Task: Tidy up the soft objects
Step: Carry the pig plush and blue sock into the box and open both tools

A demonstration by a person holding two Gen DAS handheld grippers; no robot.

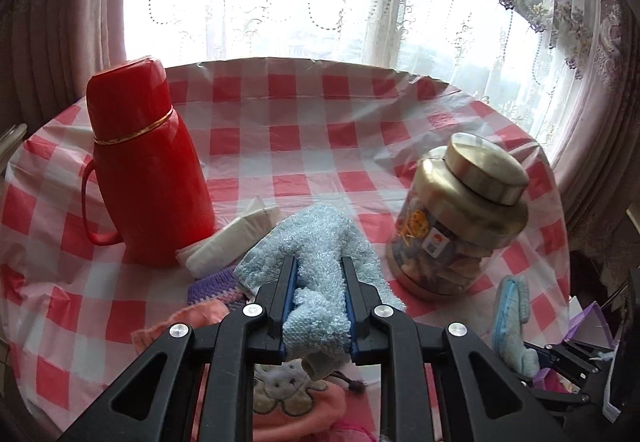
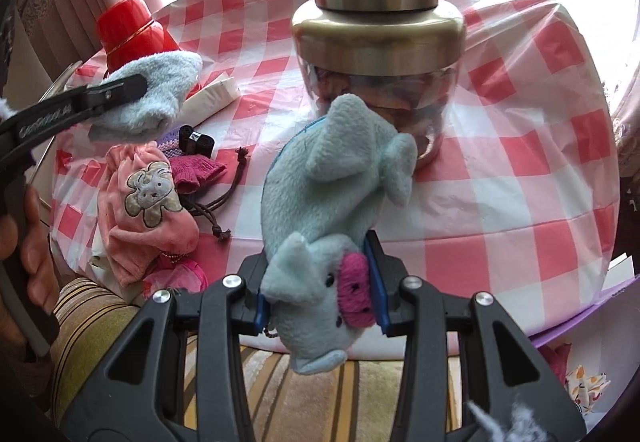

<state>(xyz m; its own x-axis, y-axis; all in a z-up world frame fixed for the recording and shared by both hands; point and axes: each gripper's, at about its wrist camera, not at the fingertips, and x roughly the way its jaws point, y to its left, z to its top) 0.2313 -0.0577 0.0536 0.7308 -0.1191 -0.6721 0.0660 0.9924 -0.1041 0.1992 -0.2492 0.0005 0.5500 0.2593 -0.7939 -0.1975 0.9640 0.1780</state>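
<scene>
Right wrist view | right gripper [image 2: 320,294] clamps blue plush toy [image 2: 332,182] at head, body pointing up-frame | left gripper [image 2: 132,90] upper left pinches blue fuzzy cloth [image 2: 160,90] | pink pouch [image 2: 148,210] below it

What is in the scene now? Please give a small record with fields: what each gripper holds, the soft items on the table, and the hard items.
left gripper: shut on light blue fluffy cloth
right gripper: shut on blue plush toy, held by its head
soft items on table: pink pouch with bear patch, purple knit piece
hard items: red thermos, jar with gold lid
surface: red-and-white checked tablecloth
</scene>
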